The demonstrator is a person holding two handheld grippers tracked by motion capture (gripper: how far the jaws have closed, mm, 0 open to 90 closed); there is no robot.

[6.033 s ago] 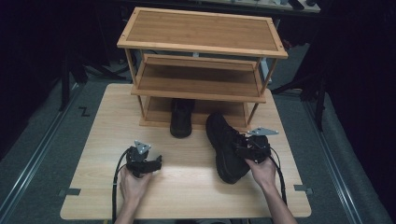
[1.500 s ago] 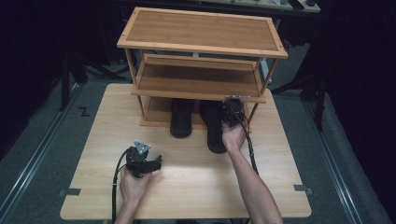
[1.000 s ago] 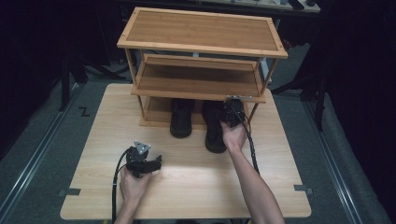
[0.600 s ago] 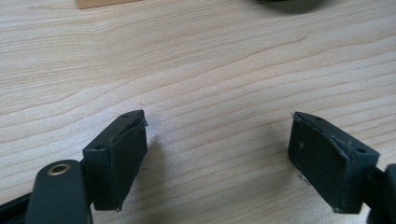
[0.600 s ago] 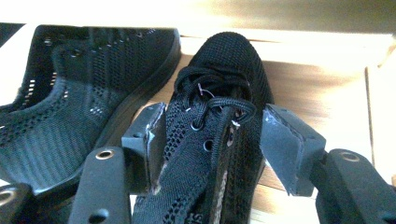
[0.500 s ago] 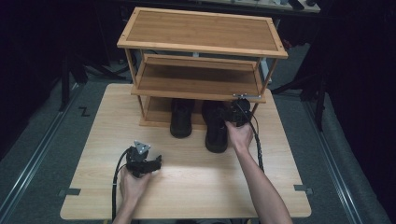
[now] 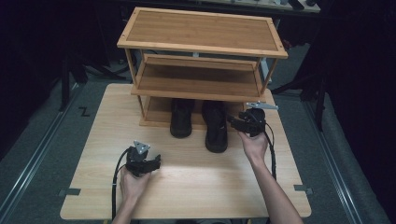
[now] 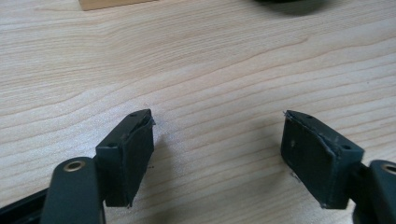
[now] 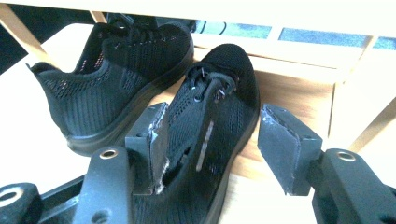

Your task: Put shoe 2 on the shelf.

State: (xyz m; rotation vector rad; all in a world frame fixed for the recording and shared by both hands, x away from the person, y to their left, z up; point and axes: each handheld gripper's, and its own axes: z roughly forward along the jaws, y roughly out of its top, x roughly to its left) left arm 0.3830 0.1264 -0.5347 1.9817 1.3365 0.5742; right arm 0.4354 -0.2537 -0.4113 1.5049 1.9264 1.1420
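High view: a wooden rack (image 7: 201, 60) stands at the upper centre of the frame on a pale tabletop (image 7: 196, 186); two black shoes sit toes-in under its lowest shelf, heels toward the camera, the left shoe (image 7: 181, 119) just beside the right shoe (image 7: 215, 126), whose heel reaches further down the frame; at centre right the right claw (image 7: 233, 122) hovers just beside the right shoe's outer flank, held by a hand (image 7: 254, 144) whose forearm runs to the bottom edge; whether it touches the shoe cannot be told from here; at lower left the left claw (image 7: 152, 164) rests low over bare wood, well apart from both shoes, a cable curling from it toward the bottom edge.

Left gripper view: the left claw (image 8: 217, 154) stands wide, its jaws having just eased inward a little; nothing but wood grain lies between them; a dark edge of a shoe (image 8: 289, 3) shows at the top of the frame.

Right gripper view: the right claw (image 9: 212, 149) stands wide, its jaws having just been opening; the right shoe (image 9: 210, 121) fills the lower centre, its mesh side against the left jaw while the right jaw stands clear of it; the left shoe (image 9: 116, 70) lies at upper left, under the rack's shelf (image 9: 280, 14).
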